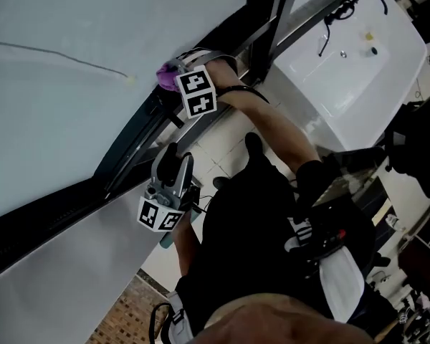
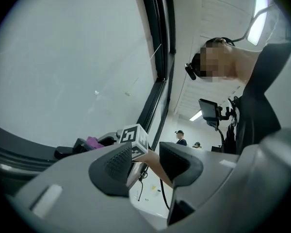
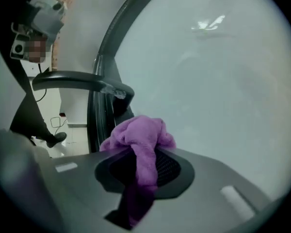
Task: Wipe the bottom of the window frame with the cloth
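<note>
the right gripper (image 1: 173, 77) was the nearer one to the job: its jaws were clamped on a crumpled purple terry cloth (image 3: 138, 140), w/ a soft wad bulging out past the tips and a tail hanging back between the ribbed dark pads. in the head view that cloth (image 1: 165, 71) sat at the glass-side edge of the dark metal window frame (image 1: 137, 133), right where the rail met the pale frosted window pane (image 1: 72, 56); it looked pressed to the rail, tho actual contact couldn't be confirmed from any view. the frame's long axis ran diagonally there, lower left to upper right, so my read is the coming stroke has to follow that line, wad leading, tips angled into the channel. the right gripper view showed the frame (image 3: 100, 101) as grooved black tracks just beyond the wad, i.e. ridged, hard, likely to snag loose pile. the left gripper (image 1: 173, 165) hung lower along the same rail, near it but apart from the cloth, jaws spread w/ nothing between them; in its own view the left gripper (image 2: 144, 163) gap showed only the person's forearm and the marker cube farther off, and its finely ribbed rubbery pads (image 2: 117, 163) were bare. cloth: limp, absorbent, bunched, no flat fold. pane: smooth, matte.
</note>
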Tool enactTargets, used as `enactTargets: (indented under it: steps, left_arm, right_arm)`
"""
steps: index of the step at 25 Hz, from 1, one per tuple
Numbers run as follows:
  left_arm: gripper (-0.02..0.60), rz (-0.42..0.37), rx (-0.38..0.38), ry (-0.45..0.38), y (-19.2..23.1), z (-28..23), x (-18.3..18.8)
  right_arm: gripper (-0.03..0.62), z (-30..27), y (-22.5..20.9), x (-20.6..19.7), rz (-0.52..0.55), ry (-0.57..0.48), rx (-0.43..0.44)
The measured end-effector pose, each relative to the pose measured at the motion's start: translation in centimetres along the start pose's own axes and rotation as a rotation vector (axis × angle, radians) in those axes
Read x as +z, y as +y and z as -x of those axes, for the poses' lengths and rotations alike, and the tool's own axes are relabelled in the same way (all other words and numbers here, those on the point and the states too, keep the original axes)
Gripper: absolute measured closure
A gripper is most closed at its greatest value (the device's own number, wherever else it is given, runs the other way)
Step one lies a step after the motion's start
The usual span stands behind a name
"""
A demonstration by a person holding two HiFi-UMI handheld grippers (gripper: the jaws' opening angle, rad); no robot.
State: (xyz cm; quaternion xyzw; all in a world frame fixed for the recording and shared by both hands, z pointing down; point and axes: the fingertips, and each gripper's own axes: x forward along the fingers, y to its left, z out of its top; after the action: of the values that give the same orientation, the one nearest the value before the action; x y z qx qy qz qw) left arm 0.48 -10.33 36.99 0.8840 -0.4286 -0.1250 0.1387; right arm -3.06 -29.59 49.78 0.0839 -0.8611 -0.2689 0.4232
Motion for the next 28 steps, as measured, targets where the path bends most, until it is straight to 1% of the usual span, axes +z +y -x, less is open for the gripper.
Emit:
enactTargets:
  steps: [1,2,3,4,5,6,7,8,10,11,12,13,14,16,18,19,20,21,22,23,25,26,27,28]
  left_arm:
    - [0.400,-0.002,-0.004,-0.007,-0.1,-0.6,0.1]
    - [0.400,-0.007,-0.014,-0.017,-0.2,-1.3,0.3]
    - [0.400,-0.014,-0.026,-0.031,-0.4,-2.0,0.7]
    - [0.400,-0.020,-0.037,-0.046,-0.7,-2.7,1.0]
    - [0.399,-0.026,-0.045,-0.063,-0.8,-3.4,1.4]
    - [0.399,-0.031,-0.050,-0.081,-0.9,-3.9,1.7]
    - [0.400,-0.035,-0.055,-0.102,-1.1,-4.4,2.2]
    - [0.400,-0.040,-0.061,-0.123,-1.3,-5.0,2.6]
    - [0.400,-0.050,-0.073,-0.151,-2.0,-6.3,3.1]
    - [0.400,-0.058,-0.077,-0.154,-2.3,-7.0,3.1]
    - [0.400,-0.068,-0.079,-0.150,-2.6,-7.6,3.1]
    - [0.400,-0.081,-0.079,-0.142,-2.9,-8.2,2.9]
    - [0.400,-0.094,-0.076,-0.133,-3.0,-8.7,2.8]
    - [0.399,-0.107,-0.062,-0.121,-3.0,-9.1,2.4]
    - [0.400,-0.101,-0.035,-0.113,-2.7,-9.1,1.8]
    - [0.400,-0.096,-0.022,-0.109,-2.6,-9.0,1.6]
    - [0.400,-0.093,-0.012,-0.106,-2.5,-9.1,1.4]
    - [0.400,-0.092,-0.008,-0.104,-2.5,-9.2,1.5]
    - [0.400,-0.093,-0.009,-0.104,-2.5,-9.5,1.7]
    - [0.400,-0.095,-0.014,-0.103,-2.4,-9.7,2.0]
    - [0.400,-0.097,-0.034,-0.103,-2.4,-10.4,2.7]
    - [0.400,-0.096,-0.047,-0.104,-2.4,-10.7,2.9]
    - [0.400,-0.093,-0.059,-0.105,-2.4,-11.1,2.9]
    - [0.400,-0.089,-0.072,-0.107,-2.5,-11.4,2.7]
  right_arm:
    - [0.520,-0.2,0.3,0.1,-0.016,-0.024,0.030]
    - [0.521,0.0,0.1,-0.5,-0.060,-0.037,0.055]
    - [0.523,0.6,-0.6,-1.8,-0.114,-0.027,0.059]
    - [0.522,1.3,-1.6,-3.7,-0.156,0.012,0.034]
    - [0.522,2.1,-2.7,-5.7,-0.178,0.067,-0.018]
    - [0.518,2.8,-3.7,-6.9,-0.181,0.110,-0.075]
    - [0.516,3.1,-4.0,-6.7,-0.171,0.109,-0.112]
    - [0.514,3.0,-3.4,-5.1,-0.153,0.059,-0.110]
    - [0.514,1.6,-0.9,-0.7,-0.108,-0.085,-0.030]
    - [0.517,0.9,0.0,0.1,-0.104,-0.121,0.001]
    - [0.517,0.6,0.1,-0.3,-0.125,-0.129,0.012]
    - [0.517,0.7,-0.6,-1.9,-0.166,-0.114,0.003]
    - [0.517,1.2,-1.8,-4.5,-0.215,-0.080,-0.026]
    - [0.517,2.9,-5.1,-11.1,-0.329,0.018,-0.116]
    - [0.517,5.1,-8.1,-17.2,-0.437,0.122,-0.209]
    - [0.517,6.1,-9.0,-19.1,-0.467,0.167,-0.242]
    - [0.516,6.6,-9.5,-19.9,-0.471,0.204,-0.260]
    - [0.516,6.9,-9.5,-19.4,-0.451,0.226,-0.265]
    - [0.515,6.7,-9.0,-17.6,-0.413,0.223,-0.259]
    - [0.514,6.3,-8.2,-14.7,-0.363,0.189,-0.240]
    - [0.514,4.6,-5.6,-7.6,-0.236,0.077,-0.177]
    - [0.514,3.6,-4.2,-4.8,-0.176,0.031,-0.141]
    - [0.514,2.6,-3.0,-3.1,-0.133,0.003,-0.109]
    - [0.513,1.8,-2.3,-2.6,-0.114,-0.011,-0.085]
